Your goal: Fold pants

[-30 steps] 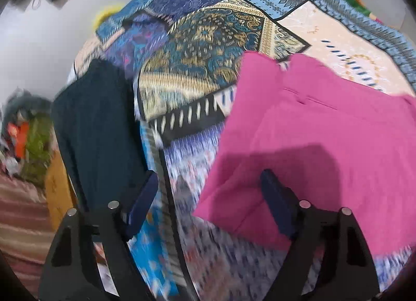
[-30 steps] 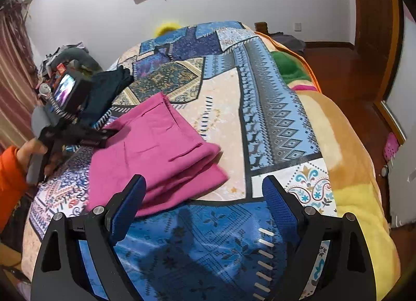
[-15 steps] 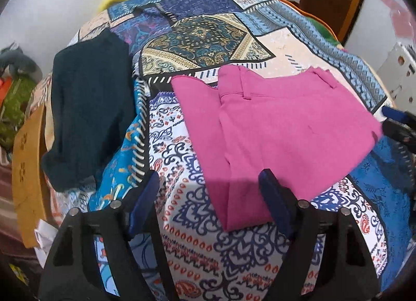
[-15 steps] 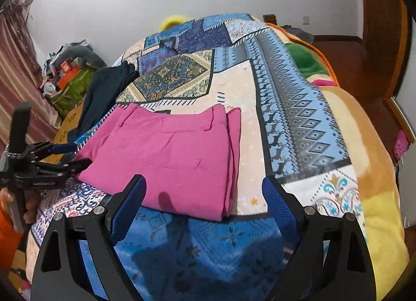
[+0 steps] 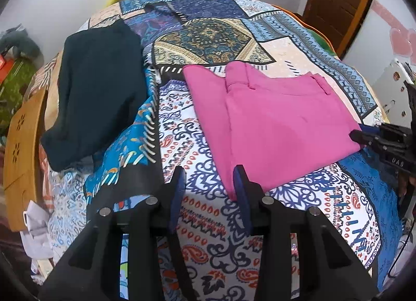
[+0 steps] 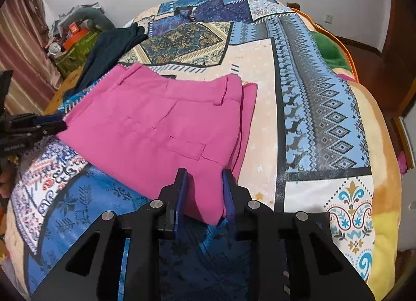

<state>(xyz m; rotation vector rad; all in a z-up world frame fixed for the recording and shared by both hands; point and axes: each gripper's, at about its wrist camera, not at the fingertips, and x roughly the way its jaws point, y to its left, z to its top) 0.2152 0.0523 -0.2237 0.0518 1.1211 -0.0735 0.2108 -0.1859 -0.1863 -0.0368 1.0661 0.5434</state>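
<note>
Ahead of the left hand-held gripper, the pink pants lie folded flat on the patchwork bedspread, their near corner right at the right-side fingertip. The fingers stand partly spread with nothing between them, only printed cloth showing in the gap. Off to its left sits a dark teal garment, well apart from the pants. Far to the right, the other tool reaches the pants' opposite edge.

Now the right wrist view: the right hand-held gripper has its fingers drawn close around the nearest corner of the pink pants, a fold of fabric sitting between the pads; whether it's truly pinched tight, I cannot tell. Waistband and welt pocket face up, layers stacked at the right edge.

Judging by this, the fold is nearly complete, and both tools are taking corners. Next move: the left closes on its corner, then both lift together evenly so the layers don't slide.
</note>
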